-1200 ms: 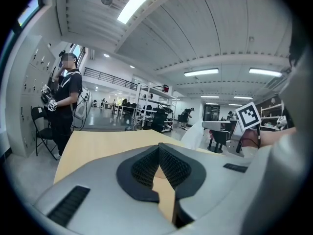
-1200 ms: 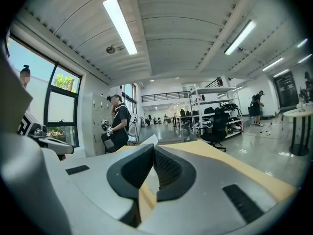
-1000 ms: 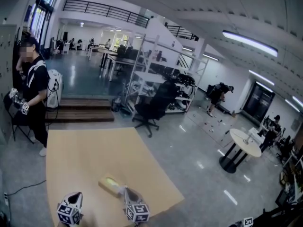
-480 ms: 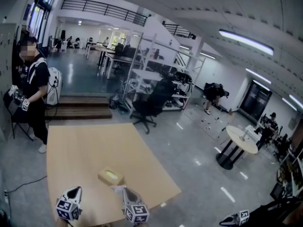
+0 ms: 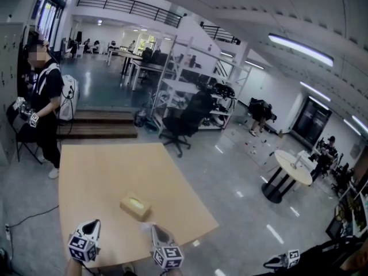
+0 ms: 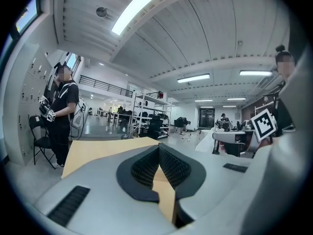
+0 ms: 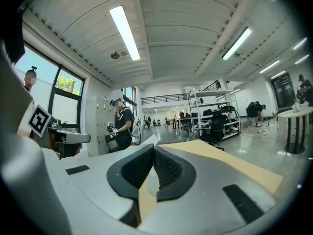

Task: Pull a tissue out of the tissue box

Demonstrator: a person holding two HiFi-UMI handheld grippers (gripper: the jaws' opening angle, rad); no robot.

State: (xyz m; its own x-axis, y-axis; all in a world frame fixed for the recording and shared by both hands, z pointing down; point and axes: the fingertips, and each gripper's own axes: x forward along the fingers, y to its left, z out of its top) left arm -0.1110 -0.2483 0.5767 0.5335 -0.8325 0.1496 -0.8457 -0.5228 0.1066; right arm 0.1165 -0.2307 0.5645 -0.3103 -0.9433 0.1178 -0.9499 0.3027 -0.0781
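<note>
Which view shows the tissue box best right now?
The head view: the tissue box sits whole on the table, top showing. Neither gripper view shows the box; the left gripper view has only table past its jaws, the right gripper view a white tissue at its jaws.

The table [image 5: 103,177] top is smooth, matt, light wood-look board. The tissue box [image 5: 135,207] looks like matt tan cardboard. The tissue [image 7: 146,142] is thin white paper. On the left gripper [image 6: 159,148] and right gripper [image 7: 153,148], the shells [image 6: 234,190] are smooth matt grey plastic and the pads [image 6: 142,168] are black and finely ribbed. The floor [image 5: 241,177] is glossy and reflective.
</note>
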